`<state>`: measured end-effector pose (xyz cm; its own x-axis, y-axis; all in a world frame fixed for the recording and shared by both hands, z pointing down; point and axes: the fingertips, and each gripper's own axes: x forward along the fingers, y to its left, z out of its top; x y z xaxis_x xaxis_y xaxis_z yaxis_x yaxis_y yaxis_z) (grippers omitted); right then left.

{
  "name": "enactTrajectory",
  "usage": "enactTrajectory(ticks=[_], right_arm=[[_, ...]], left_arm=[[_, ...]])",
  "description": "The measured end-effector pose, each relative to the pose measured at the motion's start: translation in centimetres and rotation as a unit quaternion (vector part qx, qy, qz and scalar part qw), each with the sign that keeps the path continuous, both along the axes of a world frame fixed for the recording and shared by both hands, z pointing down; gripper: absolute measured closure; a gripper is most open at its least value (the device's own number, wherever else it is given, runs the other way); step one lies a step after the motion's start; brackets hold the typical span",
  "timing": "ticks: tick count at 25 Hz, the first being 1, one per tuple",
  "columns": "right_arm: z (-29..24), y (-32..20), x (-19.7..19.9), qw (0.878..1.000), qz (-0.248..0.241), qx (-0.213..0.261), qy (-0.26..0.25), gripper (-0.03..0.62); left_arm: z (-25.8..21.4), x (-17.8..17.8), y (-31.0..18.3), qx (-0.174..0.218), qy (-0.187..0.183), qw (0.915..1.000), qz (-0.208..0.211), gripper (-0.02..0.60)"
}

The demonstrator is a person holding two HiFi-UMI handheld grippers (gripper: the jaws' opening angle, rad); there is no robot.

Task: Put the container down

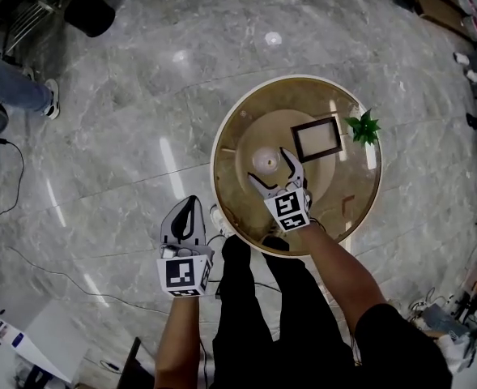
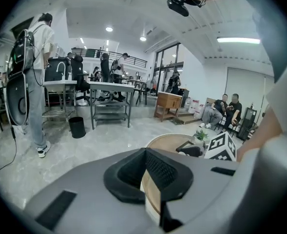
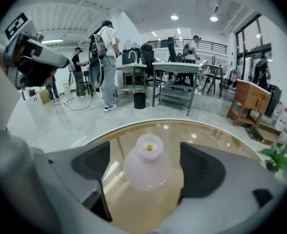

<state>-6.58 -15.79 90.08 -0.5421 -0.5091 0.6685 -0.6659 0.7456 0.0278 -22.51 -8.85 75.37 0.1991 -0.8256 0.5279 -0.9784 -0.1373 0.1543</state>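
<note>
White narrow-necked container (image 3: 148, 165) standing upright near the middle of the round glass worktop (image 1: 223, 140). It lies between the parted jaws of the right hand-held gripper (image 1: 268, 165), with a gap at each pad. Left hand-held gripper (image 1: 189, 204) held over the floor left of the worktop, jaw tips together on nothing. Black picture frame (image 1: 317, 138) and small green plant (image 1: 364, 126) at far right.

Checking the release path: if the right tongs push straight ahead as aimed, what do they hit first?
The white bottle, standing on the glass table between the open right tongs. Gaps show either side, so it would probably slide deeper between them first; depth unclear.
</note>
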Motion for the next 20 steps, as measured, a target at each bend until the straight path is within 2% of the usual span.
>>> enactTrajectory(ticks=[7, 10, 14, 20], right_arm=[[-14.9, 1.8, 2.2, 0.996, -0.048, 0.056, -0.059, 0.184], [-22.0, 2.5, 3.5, 0.992, -0.037, 0.083, -0.087, 0.278], [-30.0, 3.0, 4.2, 0.985, -0.025, 0.115, -0.123, 0.371], [-38.6, 5.0, 5.3, 0.977, -0.011, 0.146, -0.157, 0.505]], left_arm=[[-8.4, 2.5, -1.7, 0.043, -0.004, 0.9989, 0.016, 0.589], [-12.5, 3.8, -1.9, 0.065, -0.004, 0.9975, 0.028, 0.589], [-17.1, 5.7, -2.0, 0.084, -0.002, 0.9956, 0.041, 0.589], [-21.7, 7.2, 0.0, 0.088, 0.003, 0.9957, 0.031, 0.588]])
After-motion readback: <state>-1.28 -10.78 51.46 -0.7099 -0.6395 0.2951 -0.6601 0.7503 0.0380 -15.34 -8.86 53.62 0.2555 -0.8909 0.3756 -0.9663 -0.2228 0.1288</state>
